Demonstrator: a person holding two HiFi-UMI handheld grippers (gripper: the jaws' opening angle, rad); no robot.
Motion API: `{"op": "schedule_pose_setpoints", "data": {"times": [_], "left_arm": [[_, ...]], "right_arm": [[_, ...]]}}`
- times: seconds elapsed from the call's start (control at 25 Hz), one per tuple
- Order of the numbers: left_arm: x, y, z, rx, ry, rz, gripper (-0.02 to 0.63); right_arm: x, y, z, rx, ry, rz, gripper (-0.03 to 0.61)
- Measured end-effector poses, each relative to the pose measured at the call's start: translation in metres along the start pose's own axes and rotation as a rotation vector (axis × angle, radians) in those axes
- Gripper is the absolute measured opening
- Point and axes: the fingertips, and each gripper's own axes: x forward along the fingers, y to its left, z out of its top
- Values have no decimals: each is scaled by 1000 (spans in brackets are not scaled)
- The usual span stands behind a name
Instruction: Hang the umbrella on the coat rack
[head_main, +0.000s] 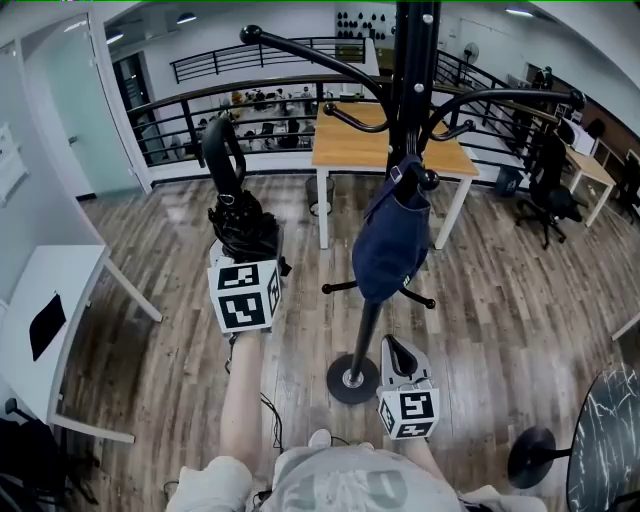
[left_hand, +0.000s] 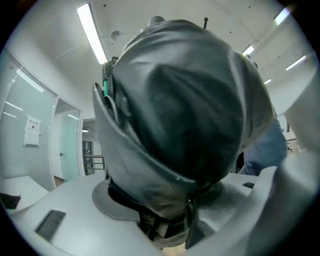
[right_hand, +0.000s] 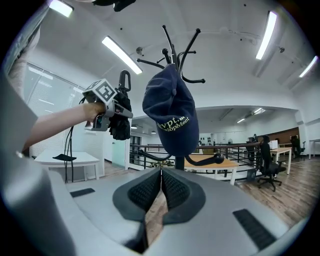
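A folded black umbrella (head_main: 241, 226) stands upright in my left gripper (head_main: 243, 256), its curved handle (head_main: 222, 150) on top. The jaws are shut on the bundled fabric, which fills the left gripper view (left_hand: 175, 125). The umbrella is left of the black coat rack (head_main: 413, 60) and apart from it. A navy cap (head_main: 395, 240) hangs on the rack. My right gripper (head_main: 396, 347) is low by the rack's pole, shut and holding nothing, as the right gripper view (right_hand: 161, 187) also shows. There, the umbrella (right_hand: 121, 120) hangs left of the cap (right_hand: 170, 112), below the rack's hooks (right_hand: 172, 50).
The rack's round base (head_main: 352, 378) stands on the wood floor just left of my right gripper. Behind the rack are a wooden table (head_main: 390, 150) and a black railing (head_main: 200, 115). A white desk (head_main: 40, 320) is at the left, an office chair (head_main: 550, 195) at the right.
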Motion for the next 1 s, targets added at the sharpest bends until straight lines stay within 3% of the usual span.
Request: {"op": "schedule_pose_setpoints", "data": {"times": [0.24, 0.56, 1.0], "left_arm": [[9, 11, 66, 55, -72, -3, 281], [12, 5, 125, 103, -120, -14, 281], [13, -5, 150, 155, -124, 3, 281]], "right_arm": [[-1, 0, 2, -1, -2, 0, 31], [2, -3, 11, 14, -39, -9, 31], [-11, -9, 10, 32, -45, -1, 31]]}}
